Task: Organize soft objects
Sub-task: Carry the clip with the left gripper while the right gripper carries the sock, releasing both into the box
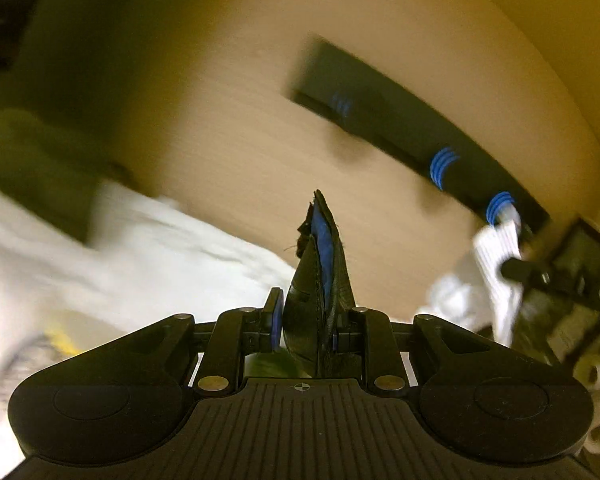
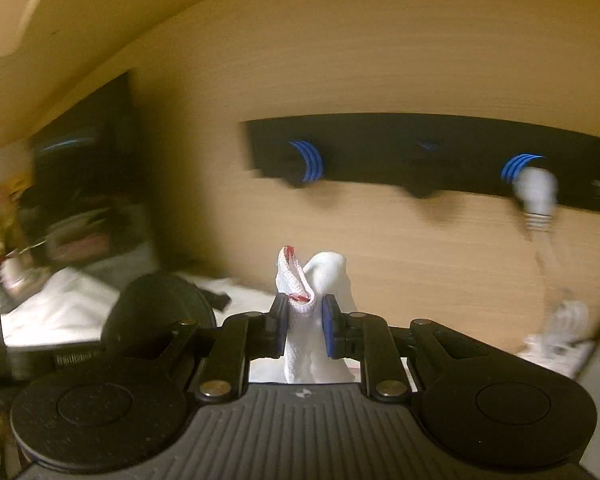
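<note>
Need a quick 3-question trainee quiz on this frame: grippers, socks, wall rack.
1. True or false: the left gripper holds a white sock.
2. What does the right gripper hold? A) white sock B) black sock C) nothing
3. Fill in: another white sock hangs on a ___ peg of the black rack.

Key: 1 false, it holds a black-and-blue sock; 2 A; 3 blue.
</note>
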